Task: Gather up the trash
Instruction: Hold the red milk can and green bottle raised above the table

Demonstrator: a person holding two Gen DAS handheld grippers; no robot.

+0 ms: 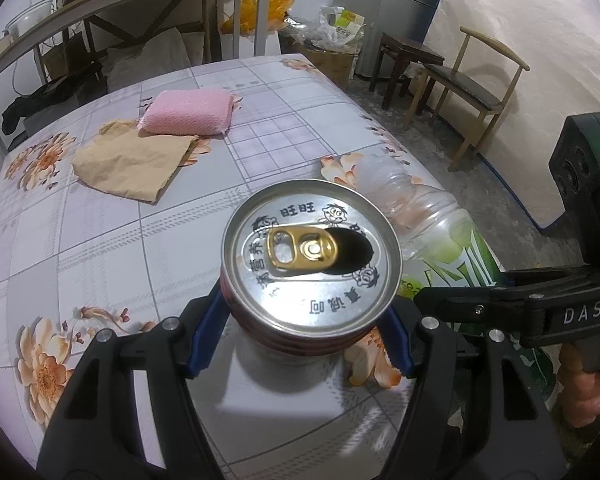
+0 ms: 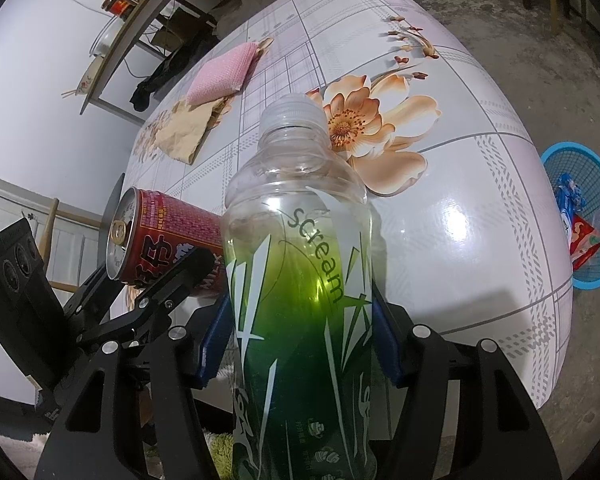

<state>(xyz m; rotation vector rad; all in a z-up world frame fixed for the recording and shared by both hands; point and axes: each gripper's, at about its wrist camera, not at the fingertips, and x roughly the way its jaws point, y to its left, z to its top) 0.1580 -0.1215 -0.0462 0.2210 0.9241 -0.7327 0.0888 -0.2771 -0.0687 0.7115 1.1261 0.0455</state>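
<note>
My left gripper (image 1: 300, 340) is shut on a red drink can (image 1: 312, 256), its blue pads pressing both sides below the silver lid with the gold pull tab and open mouth. The can stands upright over the flowered tablecloth (image 1: 100, 240). My right gripper (image 2: 300, 344) is shut on a clear plastic bottle (image 2: 300, 264) with a green "Scream" label and white cap. The bottle (image 1: 440, 236) shows to the right of the can in the left wrist view. In the right wrist view the can (image 2: 168, 240) sits to the bottle's left in the other gripper.
A pink sponge (image 1: 188, 114) and crumpled brown paper (image 1: 132, 164) lie at the table's far side. A blue basket (image 2: 584, 216) with wrappers sits on the floor to the right of the table. Wooden chairs (image 1: 472, 88), a shelf and bags stand behind.
</note>
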